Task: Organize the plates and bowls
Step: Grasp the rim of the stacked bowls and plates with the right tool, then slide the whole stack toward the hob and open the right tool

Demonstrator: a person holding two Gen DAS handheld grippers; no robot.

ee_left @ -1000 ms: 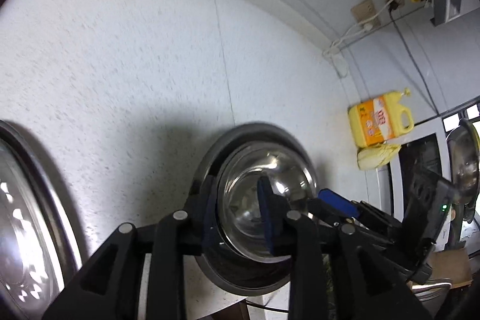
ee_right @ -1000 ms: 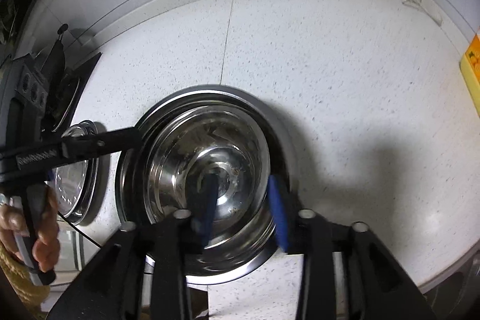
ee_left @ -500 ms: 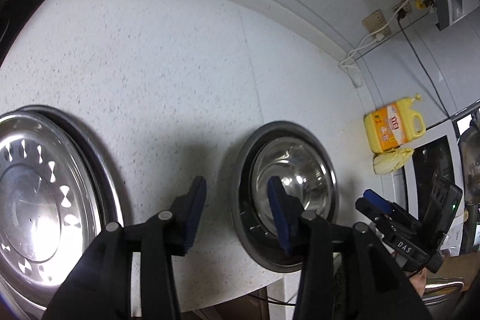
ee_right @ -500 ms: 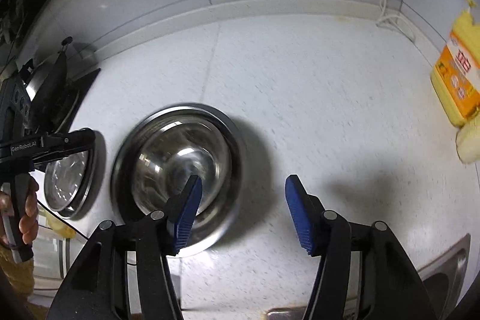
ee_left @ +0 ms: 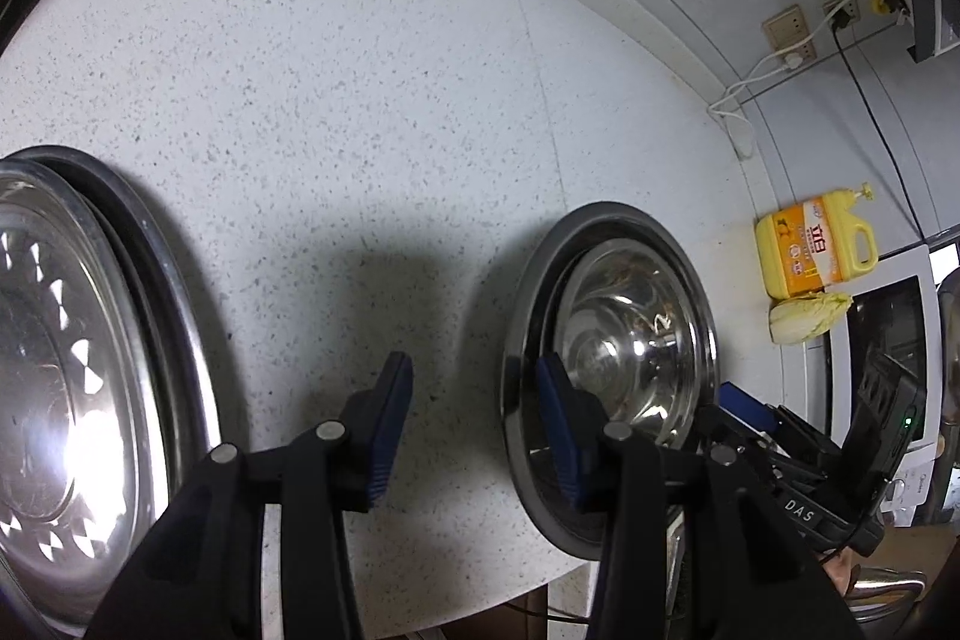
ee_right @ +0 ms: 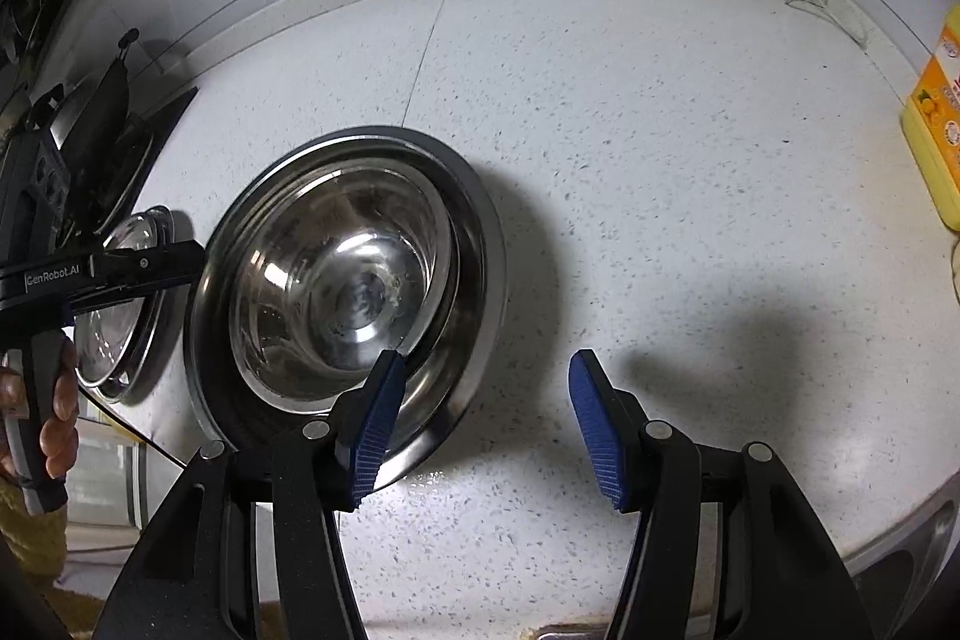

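A steel bowl [ee_right: 342,292] sits inside a larger steel plate [ee_right: 474,244] on the white speckled counter; the pair also shows in the left wrist view, bowl [ee_left: 630,334] in plate [ee_left: 612,220]. A second stack of steel plates [ee_left: 78,370] lies at the left, small in the right wrist view [ee_right: 114,328]. My left gripper [ee_left: 474,424] is open and empty, between the two stacks. My right gripper [ee_right: 480,424] is open and empty, just right of the bowl and plate.
A yellow detergent jug [ee_left: 816,250] and a cabbage [ee_left: 804,316] stand at the right by a white appliance [ee_left: 882,334]. A stove with a pan [ee_right: 108,100] is at the far left. Wall sockets and a cable [ee_left: 780,58] run behind. The counter's front edge is close.
Both grippers let go of the bowl and plate, opened and drew back. The left one swung left, bringing the second plate stack into view; the bowl now rests in the plate.
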